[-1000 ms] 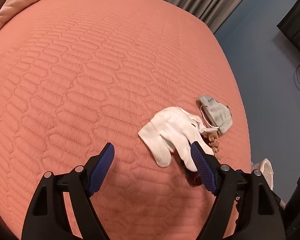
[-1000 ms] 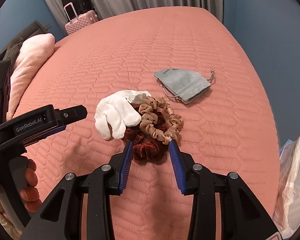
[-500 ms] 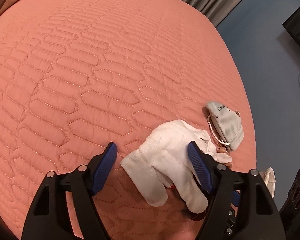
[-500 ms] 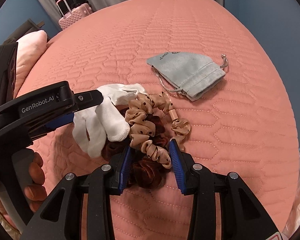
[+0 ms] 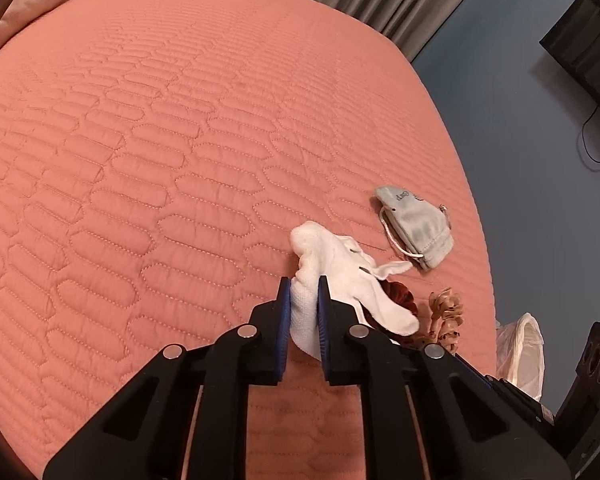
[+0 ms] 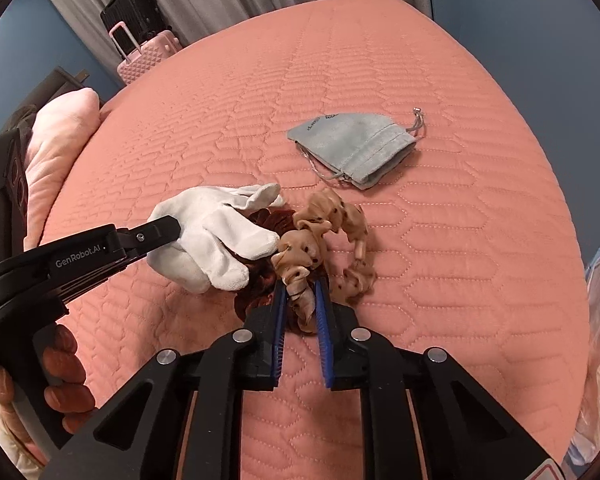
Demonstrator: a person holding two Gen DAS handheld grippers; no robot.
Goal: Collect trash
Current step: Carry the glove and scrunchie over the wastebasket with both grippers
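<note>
**Wide bedspread open, clutter bunched at one corner**

The bed [image 5: 180,152] offers broad bare quilt toward the pillow [image 6: 60,140] and the curtain; nothing lies there to block a pass. The crowding sits near the bed's edge: a white glove [image 6: 216,232], a dark red scrunchie [image 6: 260,280] partly under it, and a tan spotted scrunchie [image 6: 324,236] touch one another in a heap. The left tongs [image 5: 304,300] and right tongs [image 6: 302,300] both reach into this heap, close side by side. A grey pouch [image 6: 352,148] lies apart from the heap, with a strip of bare quilt between. Beyond the bed's edge a plastic bag [image 5: 520,344] stands on the floor; suitcases [image 6: 140,40] stand past the far corner.
</note>
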